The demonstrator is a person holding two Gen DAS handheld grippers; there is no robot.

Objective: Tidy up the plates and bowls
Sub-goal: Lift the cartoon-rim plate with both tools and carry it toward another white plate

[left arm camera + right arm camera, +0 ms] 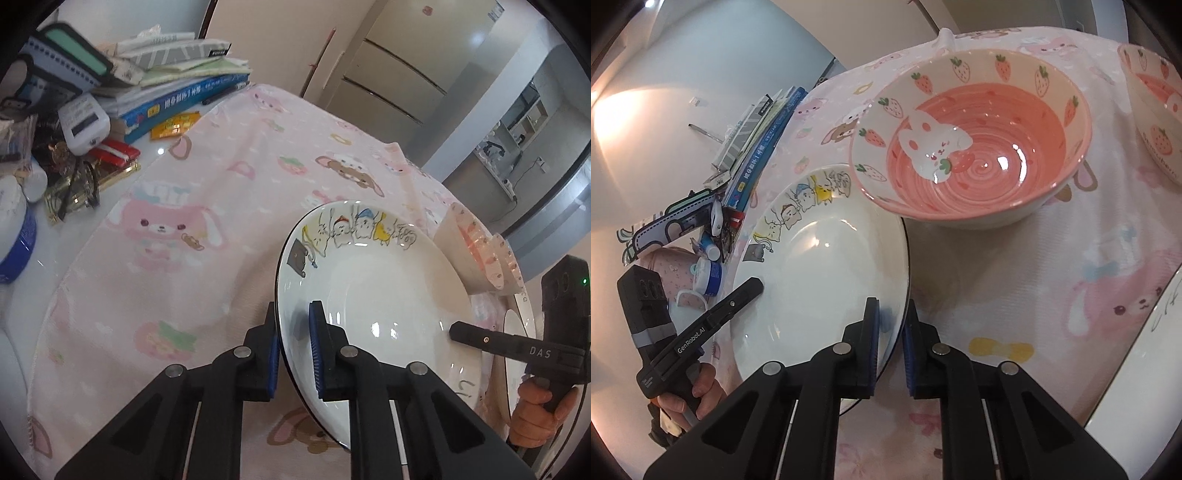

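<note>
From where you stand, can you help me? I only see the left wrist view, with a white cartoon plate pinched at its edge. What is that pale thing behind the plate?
Observer: It is a pink strawberry bowl with a rabbit painted inside, standing upright on the pink cloth.
Operator: Is it sitting on the plate?
Observer: The right wrist view shows its near side overlapping the white plate's far rim; I cannot tell whether they touch.
Operator: Is the other gripper really holding the plate too?
Observer: Yes, the right gripper is shut on the rim opposite the left gripper.
Operator: Any more bowls?
Observer: A second strawberry bowl sits at the right edge.
</note>
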